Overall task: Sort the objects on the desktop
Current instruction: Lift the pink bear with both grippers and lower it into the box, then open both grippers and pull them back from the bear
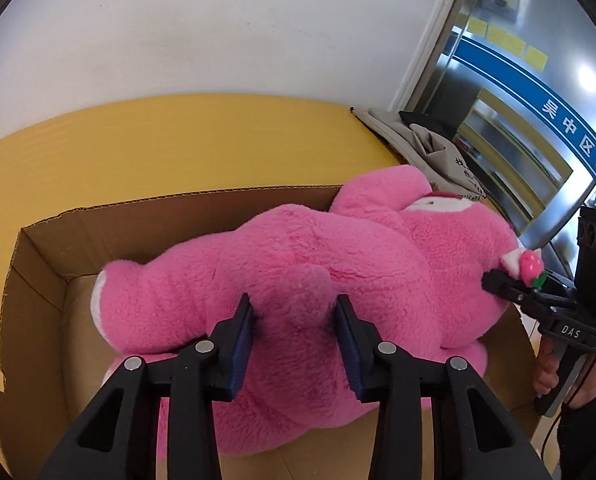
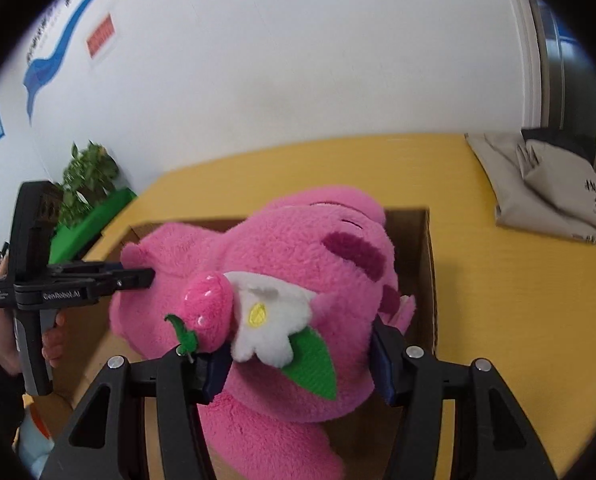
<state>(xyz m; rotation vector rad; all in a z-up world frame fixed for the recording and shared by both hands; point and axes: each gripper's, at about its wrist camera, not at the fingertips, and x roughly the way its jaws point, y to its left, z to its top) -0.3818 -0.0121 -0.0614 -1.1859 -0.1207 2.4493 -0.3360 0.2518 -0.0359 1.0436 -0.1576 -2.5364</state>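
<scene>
My left claw was clamped on the rump of the pink plush bear, its pads pressed into the fur on both sides of the tail. My right claw gripped the bear's head, the pads sunk in the fur beside the strawberry and white flower ornament. The bear hung across the open cardboard box, which stood on the yellow bench. A folded grey bag lay near the bench's far right corner.
</scene>
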